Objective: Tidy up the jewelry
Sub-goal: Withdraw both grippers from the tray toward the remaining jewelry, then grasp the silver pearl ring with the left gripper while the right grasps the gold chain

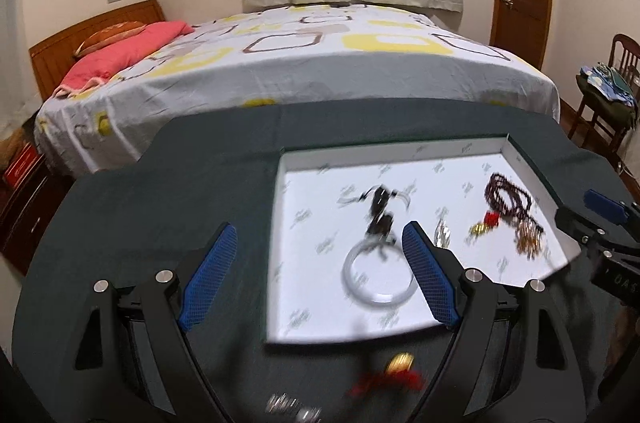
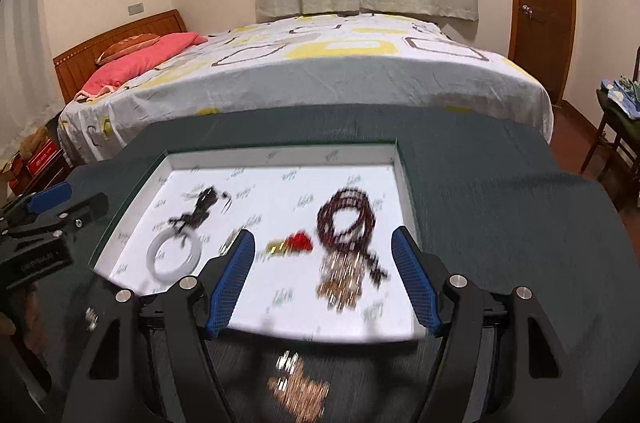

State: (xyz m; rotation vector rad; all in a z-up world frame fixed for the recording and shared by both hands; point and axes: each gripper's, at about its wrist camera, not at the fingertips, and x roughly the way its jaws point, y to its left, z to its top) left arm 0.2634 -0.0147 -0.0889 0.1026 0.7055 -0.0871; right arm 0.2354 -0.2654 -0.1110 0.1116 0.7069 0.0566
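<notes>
Two grippers hang over a dark-covered table (image 2: 500, 191), each with its blue-padded fingers spread wide and holding nothing. The left gripper (image 1: 316, 271) straddles the left wall of a shallow white tray (image 1: 400, 149), one of its fingers (image 1: 210, 277) over the cloth outside the tray and the other over the tray floor. The right gripper (image 2: 322, 275) sits above the tray's near edge, both its fingers (image 2: 232, 281) inside the tray's outline.

Most of the jewelry lies in the tray, blurred by motion. A pale, translucent bangle (image 2: 173, 257) lies flat toward the tray's near left part, touching a dark, tangled piece (image 2: 200, 209) just behind it. A small silvery item (image 1: 442, 235) lies near the tray's middle. Just right of that sit a gold-and-red charm (image 2: 290, 243) and a coil of dark reddish-brown beads (image 2: 346, 217); a heap of copper-coloured chain (image 2: 340, 281) overlaps the coil's near side.

Outside the tray, on the cloth just before its near edge, lie a gold piece with a red tassel (image 1: 394, 373), a silvery beaded item (image 1: 292, 407) and a rosy metallic cluster (image 2: 298, 383), all too smeared to name closer.

Beyond the tray stands a bed (image 2: 320, 71) with a yellow-and-grey patterned sheet.
</notes>
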